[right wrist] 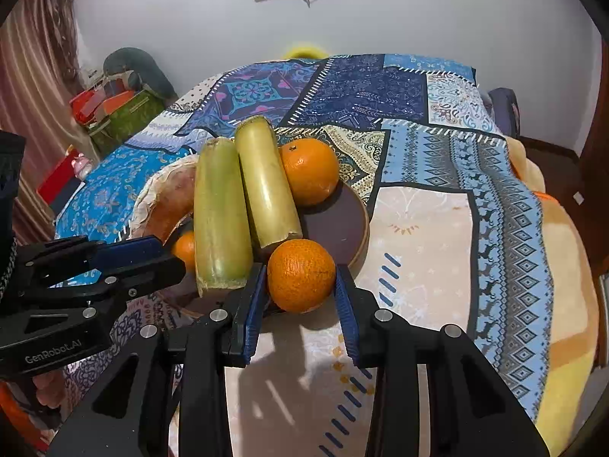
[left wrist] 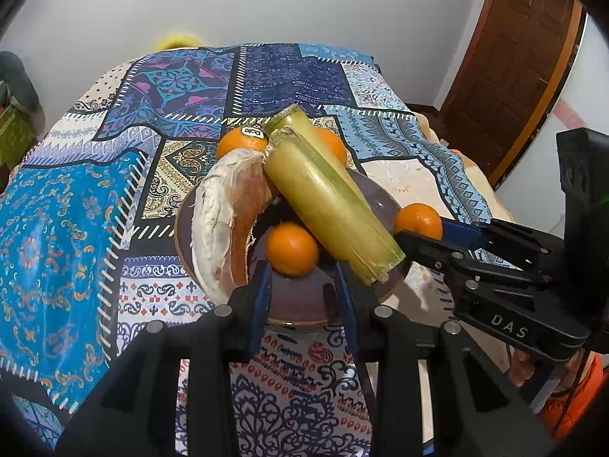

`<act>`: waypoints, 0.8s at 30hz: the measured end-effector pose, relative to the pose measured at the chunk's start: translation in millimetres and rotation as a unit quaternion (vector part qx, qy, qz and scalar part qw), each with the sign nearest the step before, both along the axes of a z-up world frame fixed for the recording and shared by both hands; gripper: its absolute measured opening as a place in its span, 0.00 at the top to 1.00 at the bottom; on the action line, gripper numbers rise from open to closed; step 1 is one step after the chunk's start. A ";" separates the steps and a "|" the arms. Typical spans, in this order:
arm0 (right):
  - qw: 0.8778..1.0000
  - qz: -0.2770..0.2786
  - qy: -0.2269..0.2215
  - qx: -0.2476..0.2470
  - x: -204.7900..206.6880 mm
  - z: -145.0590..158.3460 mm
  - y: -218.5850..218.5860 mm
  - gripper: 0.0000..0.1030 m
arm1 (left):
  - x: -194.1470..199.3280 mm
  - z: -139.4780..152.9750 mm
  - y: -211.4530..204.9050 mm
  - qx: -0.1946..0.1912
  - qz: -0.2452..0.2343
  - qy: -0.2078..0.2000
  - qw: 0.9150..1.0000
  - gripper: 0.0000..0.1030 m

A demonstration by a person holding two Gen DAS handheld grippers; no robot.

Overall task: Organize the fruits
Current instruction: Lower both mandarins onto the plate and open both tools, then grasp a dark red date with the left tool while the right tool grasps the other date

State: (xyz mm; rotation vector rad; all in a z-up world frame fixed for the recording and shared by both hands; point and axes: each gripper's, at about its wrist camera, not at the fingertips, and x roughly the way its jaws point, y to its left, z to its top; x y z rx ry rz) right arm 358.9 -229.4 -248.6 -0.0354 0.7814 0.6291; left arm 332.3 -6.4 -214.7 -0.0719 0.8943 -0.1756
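A brown plate (left wrist: 304, 304) on the patterned bedspread holds two green-yellow cane pieces (left wrist: 327, 194), a curved pomelo peel (left wrist: 224, 221) and several oranges (left wrist: 292, 248). My left gripper (left wrist: 302, 278) is open over the plate's near rim, just in front of an orange, touching nothing. My right gripper (right wrist: 300, 285) has its fingers around another orange (right wrist: 300, 275) at the plate's right edge (right wrist: 361, 236); both pads look to touch it. This orange also shows in the left wrist view (left wrist: 418, 220) with the right gripper (left wrist: 430, 234) on it.
The bedspread (right wrist: 437, 228) covers a bed that drops off at the right, with a wooden door (left wrist: 510, 68) beyond. Boxes and bags (right wrist: 114, 110) stand on the floor at the left. The wall lies behind.
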 end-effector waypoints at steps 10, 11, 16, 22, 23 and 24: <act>1.000 0.001 0.002 0.002 1.3 4.5 -1.9 0.64 | -8.5 5.5 2.7 -0.002 0.002 0.001 1.000 0.67; 1.000 0.002 0.003 0.003 0.7 5.3 -3.0 0.63 | -10.5 7.2 2.7 -0.001 0.001 0.000 1.000 0.67; 1.000 0.001 -0.004 0.000 -7.7 13.1 -9.0 0.63 | -24.9 17.4 4.1 0.007 0.003 -0.006 1.000 0.67; 1.000 0.000 -0.011 -0.001 -25.6 25.4 -19.8 0.63 | -47.4 30.1 8.4 0.011 0.009 -0.010 1.000 0.67; 1.000 0.001 -0.013 -0.002 -28.8 26.9 -20.4 0.63 | -51.8 31.6 9.4 0.010 0.010 -0.009 1.000 0.67; 1.000 0.002 -0.015 -0.004 -34.1 28.8 -21.5 0.63 | -55.6 32.8 10.1 0.011 0.010 -0.008 1.000 0.67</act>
